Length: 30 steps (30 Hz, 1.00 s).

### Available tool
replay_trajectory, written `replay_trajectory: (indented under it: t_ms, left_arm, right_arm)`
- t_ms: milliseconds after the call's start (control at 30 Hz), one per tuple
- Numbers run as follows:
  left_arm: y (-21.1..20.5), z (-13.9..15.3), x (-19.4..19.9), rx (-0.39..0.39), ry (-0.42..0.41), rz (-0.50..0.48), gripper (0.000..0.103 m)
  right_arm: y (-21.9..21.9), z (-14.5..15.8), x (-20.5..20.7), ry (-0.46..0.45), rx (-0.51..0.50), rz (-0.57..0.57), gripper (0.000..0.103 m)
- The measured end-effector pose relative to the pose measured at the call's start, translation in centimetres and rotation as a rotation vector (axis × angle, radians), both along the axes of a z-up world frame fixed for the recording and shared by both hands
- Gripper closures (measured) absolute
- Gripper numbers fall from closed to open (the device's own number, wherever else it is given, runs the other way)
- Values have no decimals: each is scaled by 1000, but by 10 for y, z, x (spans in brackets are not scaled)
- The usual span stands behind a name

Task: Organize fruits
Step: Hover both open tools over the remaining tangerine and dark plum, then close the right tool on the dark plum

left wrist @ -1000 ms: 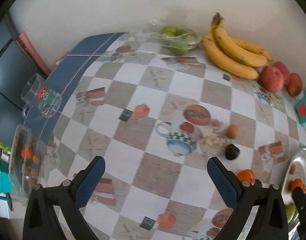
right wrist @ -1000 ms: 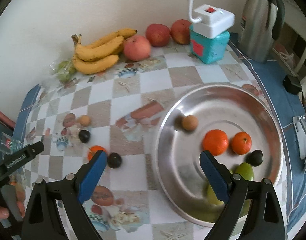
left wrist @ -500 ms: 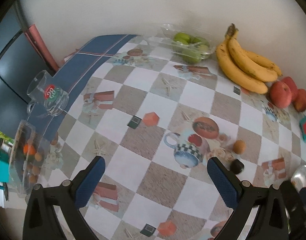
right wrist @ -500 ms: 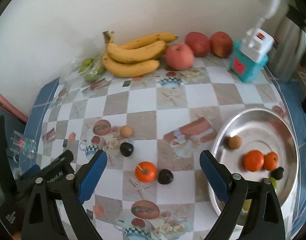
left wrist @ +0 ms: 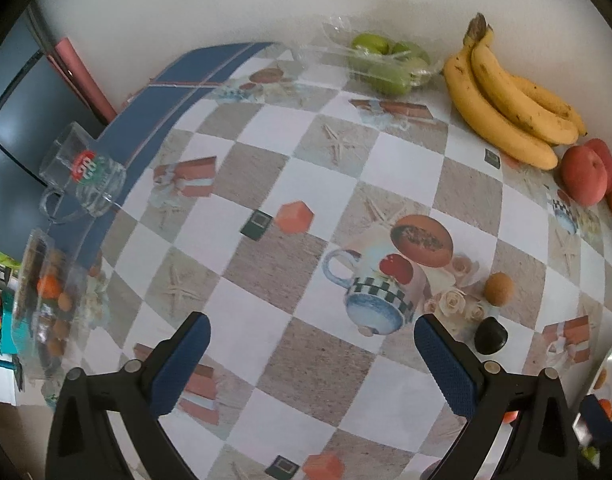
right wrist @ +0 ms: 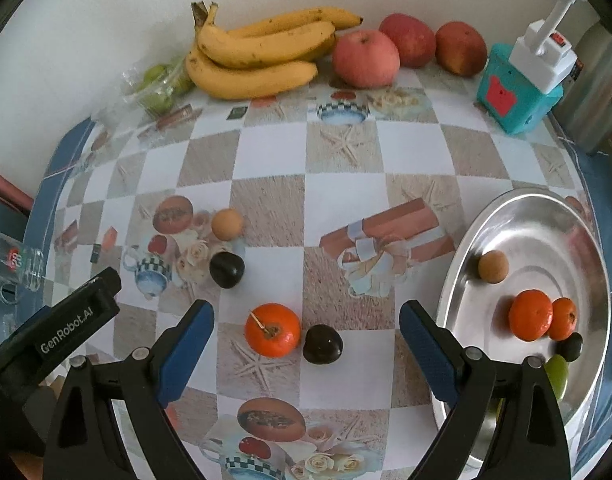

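Tangerine (right wrist: 272, 329) touching dark plum (right wrist: 323, 344), between spread right gripper (right wrist: 306, 344) fingers | left gripper (left wrist: 312, 356) spread, empty | steel tray (right wrist: 586, 248) at right

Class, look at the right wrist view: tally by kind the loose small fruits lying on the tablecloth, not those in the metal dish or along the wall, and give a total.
Oranges: 1
Dark plums: 2
Tan round fruits: 1
Total: 4

Black hand-held gripper (right wrist: 306, 354), blue pads (right wrist: 186, 350), silver screws.
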<state>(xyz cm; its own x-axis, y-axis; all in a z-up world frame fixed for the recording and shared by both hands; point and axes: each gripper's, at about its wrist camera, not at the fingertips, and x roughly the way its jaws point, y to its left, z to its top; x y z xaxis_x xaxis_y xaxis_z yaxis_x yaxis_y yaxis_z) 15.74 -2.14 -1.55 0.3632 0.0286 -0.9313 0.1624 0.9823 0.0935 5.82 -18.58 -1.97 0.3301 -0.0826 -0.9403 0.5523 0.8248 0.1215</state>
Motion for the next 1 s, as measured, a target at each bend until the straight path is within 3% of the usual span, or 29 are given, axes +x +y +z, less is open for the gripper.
replay_trajectory:
  t_ms: [167, 300, 500, 667, 1000]
  left_arm:
    - [-6, -11, 0, -48, 56, 25, 0]
    - [-12, -13, -2, -62, 67, 34, 0]
    - [-17, -4, -4, -149, 68, 47, 0]
    - [-23, 5, -3, -176, 49, 12, 1]
    - [-27, -1, 4, -191, 75, -76, 5]
  right_arm:
    - [-3, -9, 1, 9, 25, 8, 9]
    - [-7, -11, 0, 6, 43, 7, 9]
    - [-10, 0, -2, -50, 42, 27, 9]
    - [-13, 11, -3, -93, 25, 33, 9]
    - [-16, 0, -2, -68, 8, 25, 9]
